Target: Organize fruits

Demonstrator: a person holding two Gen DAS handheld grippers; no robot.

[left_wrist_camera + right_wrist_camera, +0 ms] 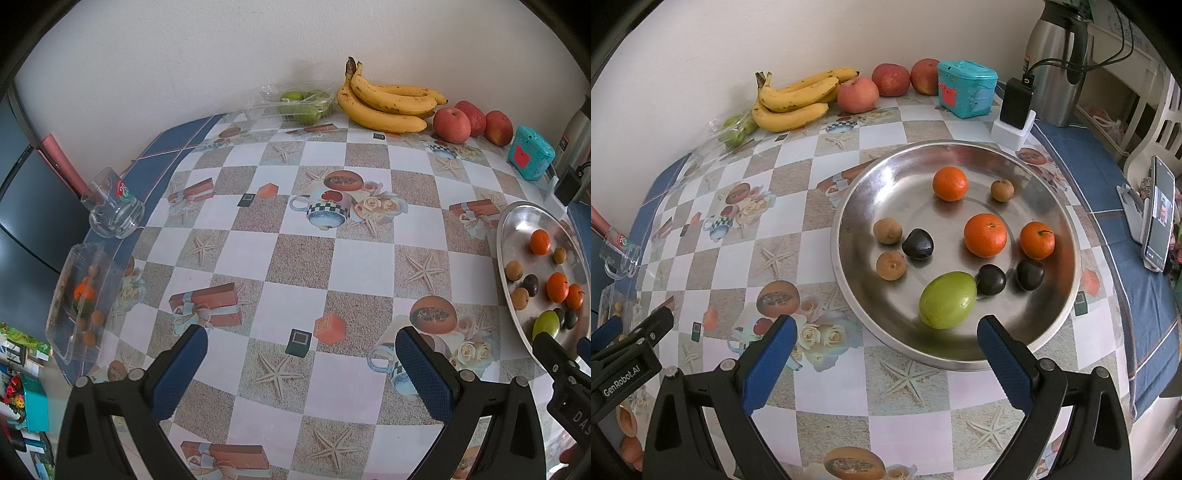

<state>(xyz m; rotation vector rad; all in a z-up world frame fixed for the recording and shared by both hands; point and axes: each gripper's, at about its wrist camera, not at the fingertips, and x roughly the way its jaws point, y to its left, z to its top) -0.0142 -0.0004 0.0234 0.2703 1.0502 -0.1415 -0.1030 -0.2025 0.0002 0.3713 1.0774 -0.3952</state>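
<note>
A round steel plate (871, 192) holds three oranges (985, 235), three brown longans (887, 230), three dark plums (918, 243) and a green fruit (948, 300). The plate shows at the right edge of the left wrist view (517, 218). Bananas (384, 101), three red apples (451, 124) and a clear box of green fruit (301, 101) lie by the wall. A clear plastic box (79, 302) with an orange and longans sits at the left edge. My left gripper (301, 363) is open over the tablecloth. My right gripper (886, 349) is open, just before the plate's near rim.
A glass mug (112, 206) stands at the left table edge. A teal tin (966, 88), a charger block (1015, 107) and a steel thermos (1056, 62) stand at the back right. A phone on a stand (1158, 218) is at the far right.
</note>
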